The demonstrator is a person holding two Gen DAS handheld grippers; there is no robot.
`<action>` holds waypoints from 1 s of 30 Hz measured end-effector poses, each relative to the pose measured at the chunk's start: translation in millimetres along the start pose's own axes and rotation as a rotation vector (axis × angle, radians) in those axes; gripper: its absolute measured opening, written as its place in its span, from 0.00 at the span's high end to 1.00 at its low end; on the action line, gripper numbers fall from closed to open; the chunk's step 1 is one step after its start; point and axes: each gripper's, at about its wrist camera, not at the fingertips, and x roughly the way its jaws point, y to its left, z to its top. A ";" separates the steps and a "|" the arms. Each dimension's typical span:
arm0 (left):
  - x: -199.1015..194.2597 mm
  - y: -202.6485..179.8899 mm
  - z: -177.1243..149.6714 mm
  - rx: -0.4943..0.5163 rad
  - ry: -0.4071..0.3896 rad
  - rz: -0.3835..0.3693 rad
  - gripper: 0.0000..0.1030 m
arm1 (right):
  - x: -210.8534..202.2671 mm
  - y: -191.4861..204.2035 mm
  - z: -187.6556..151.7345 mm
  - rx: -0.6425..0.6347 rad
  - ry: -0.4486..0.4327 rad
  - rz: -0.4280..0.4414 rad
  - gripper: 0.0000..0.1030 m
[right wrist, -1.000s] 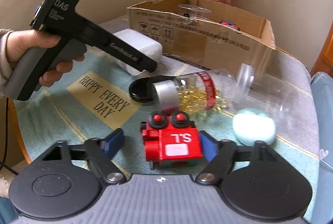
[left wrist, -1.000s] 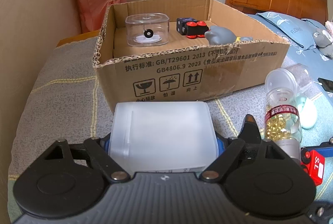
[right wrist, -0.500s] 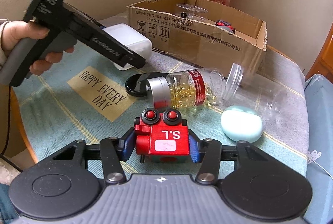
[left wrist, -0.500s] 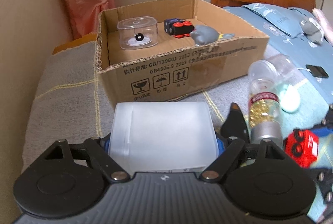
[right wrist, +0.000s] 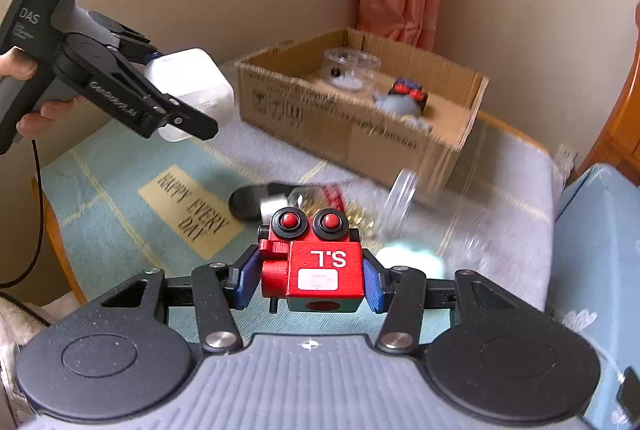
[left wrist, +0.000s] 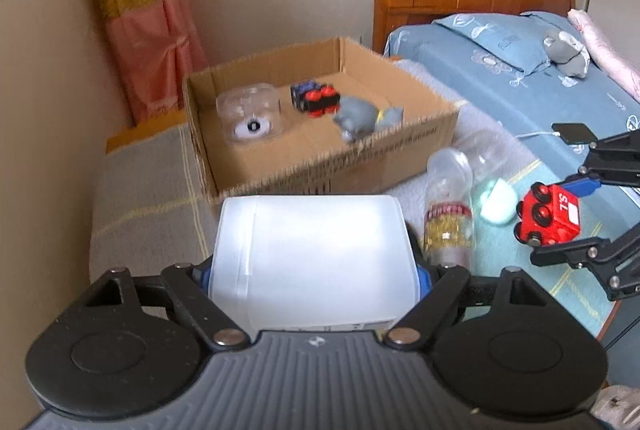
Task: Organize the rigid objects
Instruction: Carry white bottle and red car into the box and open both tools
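Observation:
My left gripper [left wrist: 312,274] is shut on a white translucent plastic box [left wrist: 312,254] and holds it in the air before the cardboard box [left wrist: 320,174]; it also shows in the right wrist view [right wrist: 188,90]. My right gripper [right wrist: 306,280] is shut on a red toy train block [right wrist: 316,266] marked "S.L", lifted above the table; the train also shows in the left wrist view [left wrist: 548,218]. Inside the cardboard box [right wrist: 360,134] sit a clear round case [left wrist: 250,114], a blue and red toy [left wrist: 314,98] and a grey figure [left wrist: 360,118].
A capsule bottle [left wrist: 446,226] lies on the tablecloth with a clear jar [left wrist: 480,150] and a pale green case [left wrist: 496,202] beside it. A black lid [right wrist: 252,200] lies near the "HAPPY EVERY DAY" patch [right wrist: 192,210]. A bed [left wrist: 520,78] stands to the right.
My right gripper closed on the red train and lifted it. My left gripper rose with the white box, so the cardboard box now sits lower in view.

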 end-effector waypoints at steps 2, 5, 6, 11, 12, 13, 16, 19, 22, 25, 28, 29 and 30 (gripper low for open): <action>-1.4 2.5 10.4 -0.002 -0.019 0.003 0.19 | -2.1 -5.1 7.2 -0.007 -0.017 -0.001 0.45; -2.2 5.5 27.9 -0.006 -0.051 -0.003 0.19 | -3.4 -14.4 19.2 -0.012 -0.045 -0.003 0.45; -0.7 6.0 33.7 -0.001 -0.062 -0.002 0.19 | -3.4 -17.5 23.5 -0.014 -0.053 -0.002 0.45; 16.9 8.7 62.9 0.028 -0.095 0.014 0.19 | -0.5 -31.1 44.6 -0.044 -0.094 -0.014 0.45; 22.1 9.5 68.0 0.030 -0.097 0.017 0.19 | 0.3 -33.9 49.1 -0.052 -0.102 -0.016 0.45; 27.4 10.1 72.7 0.032 -0.098 0.021 0.19 | 0.6 -36.1 52.3 -0.058 -0.108 -0.019 0.45; 44.9 13.6 84.6 0.030 -0.094 0.038 0.19 | 4.5 -43.1 63.3 -0.076 -0.123 -0.031 0.45; 61.0 20.0 91.1 0.006 -0.092 0.037 0.19 | 7.9 -49.2 71.9 -0.083 -0.134 -0.042 0.45; 72.2 25.3 92.5 -0.018 -0.110 0.049 0.10 | 11.0 -53.5 77.1 -0.084 -0.140 -0.050 0.45; 76.0 28.7 87.4 -0.046 -0.087 0.040 0.05 | 14.2 -55.0 78.9 -0.080 -0.137 -0.051 0.45; 72.1 30.4 79.6 -0.046 -0.070 0.024 0.05 | 16.5 -54.2 78.8 -0.083 -0.127 -0.049 0.45; 71.1 30.5 77.4 -0.043 -0.066 0.022 0.05 | 17.6 -54.1 79.0 -0.083 -0.123 -0.050 0.45; 69.4 30.7 75.2 -0.040 -0.062 0.022 0.05 | 18.4 -54.4 79.9 -0.083 -0.120 -0.050 0.45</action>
